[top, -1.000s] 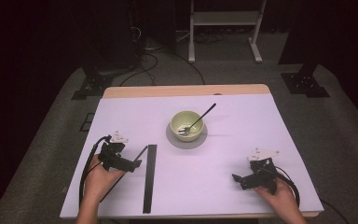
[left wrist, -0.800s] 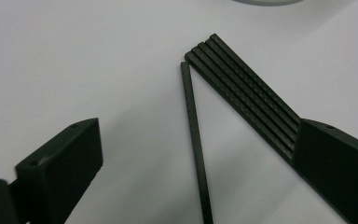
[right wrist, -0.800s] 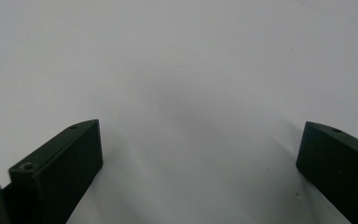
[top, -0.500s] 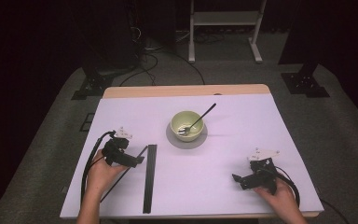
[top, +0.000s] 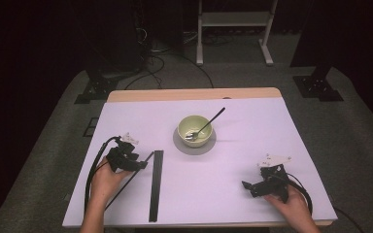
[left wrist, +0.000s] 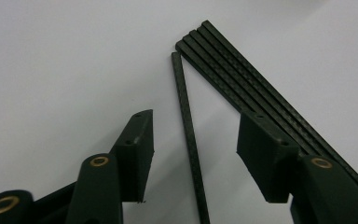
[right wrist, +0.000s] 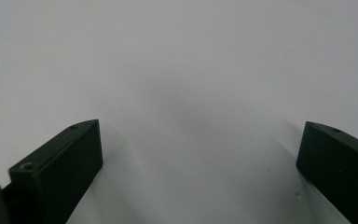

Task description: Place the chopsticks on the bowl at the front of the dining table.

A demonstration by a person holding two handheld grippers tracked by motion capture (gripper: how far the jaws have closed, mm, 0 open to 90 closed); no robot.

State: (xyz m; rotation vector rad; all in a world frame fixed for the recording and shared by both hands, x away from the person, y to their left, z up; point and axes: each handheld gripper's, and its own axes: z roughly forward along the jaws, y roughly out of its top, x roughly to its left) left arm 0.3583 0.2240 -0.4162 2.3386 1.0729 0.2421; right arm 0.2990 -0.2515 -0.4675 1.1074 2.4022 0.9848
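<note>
**Black rod between my left tongs**

The single black rod (left wrist: 189, 140) lies on the white worktop (top: 243, 160), splayed off the bundle of black rods (top: 156, 184), near-left of the green bowl (top: 194, 130). My left tongs (left wrist: 193, 154) straddle it, jaws wide, not touching. A spoon (top: 205, 126) leans in the bowl. My right tongs (right wrist: 200, 163), near-right of the bowl, gape wide over bare worktop.
</note>
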